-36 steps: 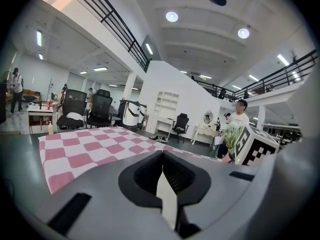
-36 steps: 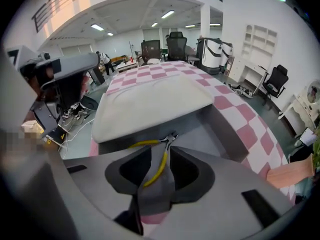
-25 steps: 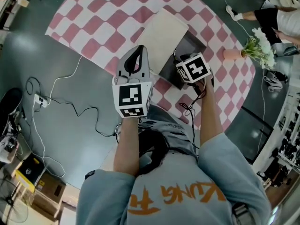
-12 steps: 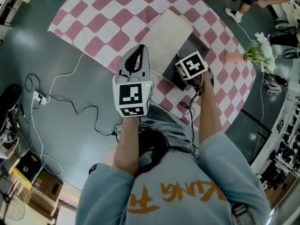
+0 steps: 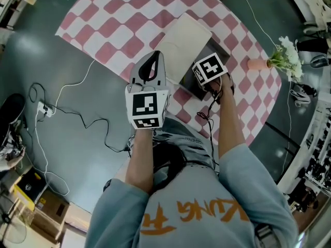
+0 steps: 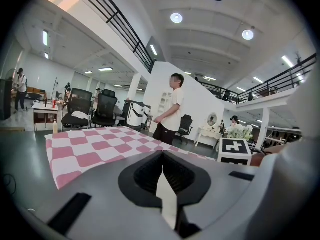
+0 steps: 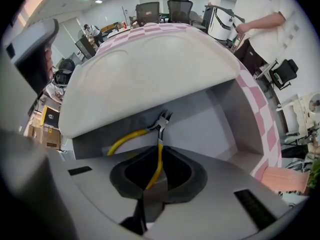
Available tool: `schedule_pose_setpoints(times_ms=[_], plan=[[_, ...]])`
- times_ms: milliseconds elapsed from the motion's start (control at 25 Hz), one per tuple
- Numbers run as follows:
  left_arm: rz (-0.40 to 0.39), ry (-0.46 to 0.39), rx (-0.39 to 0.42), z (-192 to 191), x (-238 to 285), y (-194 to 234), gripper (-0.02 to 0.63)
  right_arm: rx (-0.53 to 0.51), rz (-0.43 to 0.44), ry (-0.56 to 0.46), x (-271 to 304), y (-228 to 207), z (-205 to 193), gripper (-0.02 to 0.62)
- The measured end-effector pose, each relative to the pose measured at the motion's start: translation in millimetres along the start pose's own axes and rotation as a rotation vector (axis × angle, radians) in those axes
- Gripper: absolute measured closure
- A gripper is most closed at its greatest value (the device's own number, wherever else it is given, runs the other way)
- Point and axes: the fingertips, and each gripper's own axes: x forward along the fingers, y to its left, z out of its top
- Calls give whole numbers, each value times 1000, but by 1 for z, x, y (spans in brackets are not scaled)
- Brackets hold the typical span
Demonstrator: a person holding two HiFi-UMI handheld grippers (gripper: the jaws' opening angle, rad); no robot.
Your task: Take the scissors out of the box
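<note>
The scissors [image 7: 161,126], with yellow handles and a small dark head, lie inside the open grey box [image 7: 220,119] under its cream lid [image 7: 150,69]. My right gripper [image 7: 160,151] points down into the box. Its jaws are closing, and one yellow handle runs between them, pinched by the pads. In the head view only its marker cube [image 5: 211,71] shows, over the box [image 5: 220,50]. To the left of the box my left gripper [image 5: 150,66] hangs above the cloth, shut and with nothing in it. The left gripper view shows its jaws [image 6: 162,154] pressed together.
The box sits on a round pink-and-white checked cloth [image 5: 134,19]. A pink vase of flowers [image 5: 282,58] stands at the cloth's right edge. Cables [image 5: 77,118] trail over the grey floor on the left. A person [image 6: 172,109] stands beyond the cloth, with office chairs [image 6: 95,111] behind.
The right gripper's marker cube has shifted slightly toward the box and tilted. The left gripper has stayed in place. The people at the top right have left the head view.
</note>
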Motion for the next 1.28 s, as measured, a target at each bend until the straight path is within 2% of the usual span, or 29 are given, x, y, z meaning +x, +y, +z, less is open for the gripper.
schedule_pose_setpoints(times_ms=[200, 600, 880, 1120, 1280], plan=[[0, -8, 6, 3, -4, -5, 586, 90, 5, -52, -9, -4, -3, 565], [-24, -26, 32, 10, -10, -28, 586, 230, -100, -225, -55, -26, -10, 565], [-42, -53, 70, 27, -13, -45, 586, 311, -97, -458, -104, -31, -1, 565], [-49, -83, 103, 48, -18, -59, 586, 296, -67, -665, -144, -28, 8, 565], [-52, -113, 134, 66, -22, -66, 586, 275, -80, -790, -178, -30, 15, 564]])
